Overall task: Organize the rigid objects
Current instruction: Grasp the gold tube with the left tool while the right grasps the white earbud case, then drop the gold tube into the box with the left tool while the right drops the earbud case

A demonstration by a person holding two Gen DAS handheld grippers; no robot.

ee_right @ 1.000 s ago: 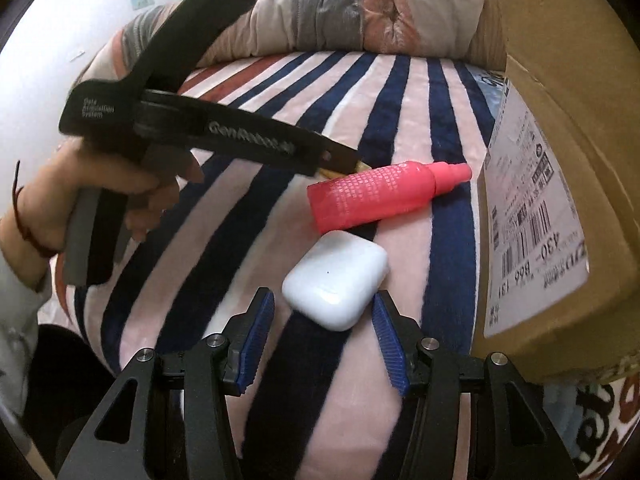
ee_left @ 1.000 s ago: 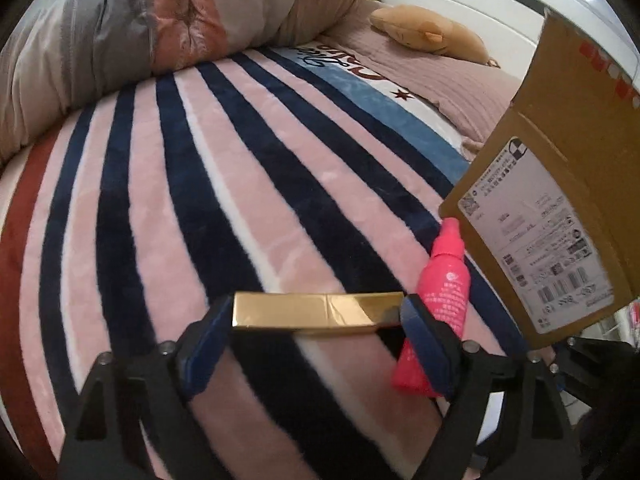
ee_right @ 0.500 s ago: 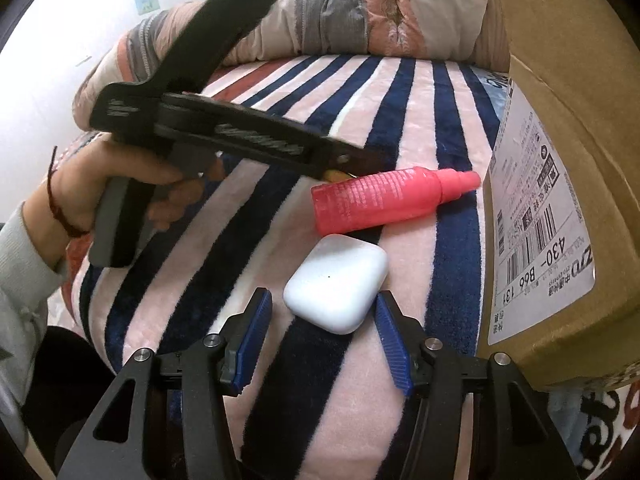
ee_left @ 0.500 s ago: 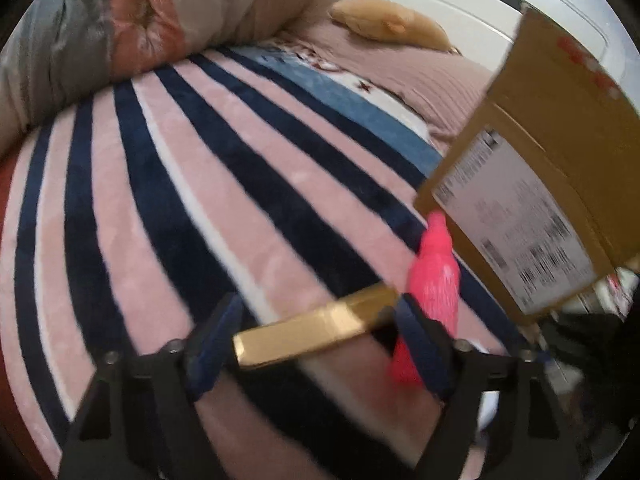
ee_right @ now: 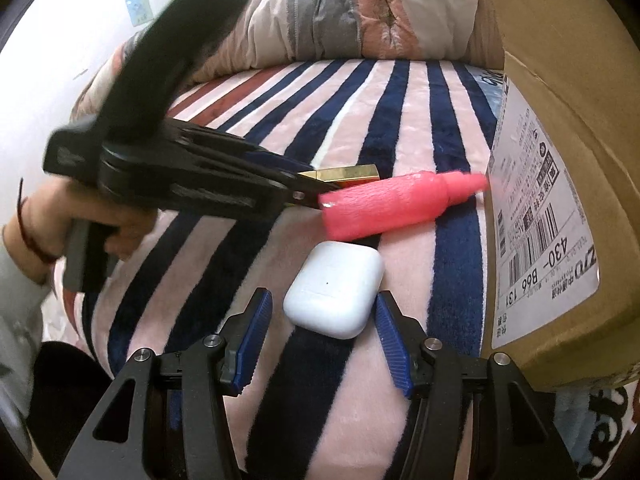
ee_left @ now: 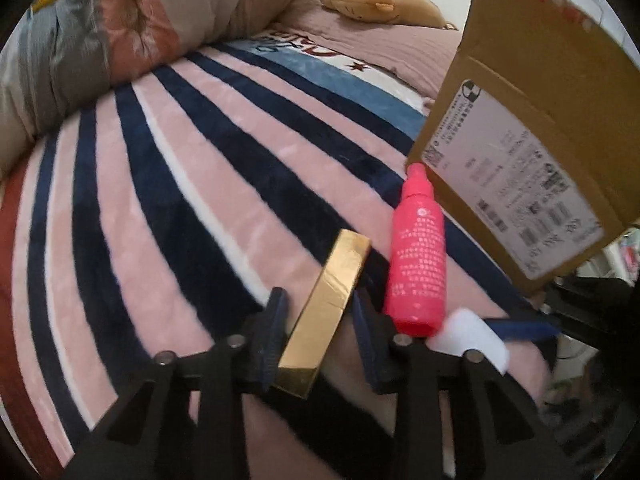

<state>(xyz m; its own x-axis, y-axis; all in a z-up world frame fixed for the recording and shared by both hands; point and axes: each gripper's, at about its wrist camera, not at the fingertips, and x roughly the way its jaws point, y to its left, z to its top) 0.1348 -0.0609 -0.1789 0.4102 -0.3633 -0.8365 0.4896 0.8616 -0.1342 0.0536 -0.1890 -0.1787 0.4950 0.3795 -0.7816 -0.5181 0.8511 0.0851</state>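
Note:
A long gold box lies on the striped blanket between the jaws of my left gripper. The jaws straddle it and are narrower than before; contact is unclear. It also shows in the right wrist view. A pink bottle lies beside it, its cap toward the cardboard box. A white earbud case lies just ahead of my right gripper, which is open, with its fingertips level with the case's near end. The case's corner shows in the left wrist view.
The cardboard box with a shipping label stands on the right. A folded quilt lies at the back. A plush toy rests on the pink bedding behind. The person's hand holds the left gripper.
The gold box has turned from crosswise to lengthwise between the left jaws, which have narrowed. The left gripper moved closer to the bottle. The right gripper has stayed open near the case.

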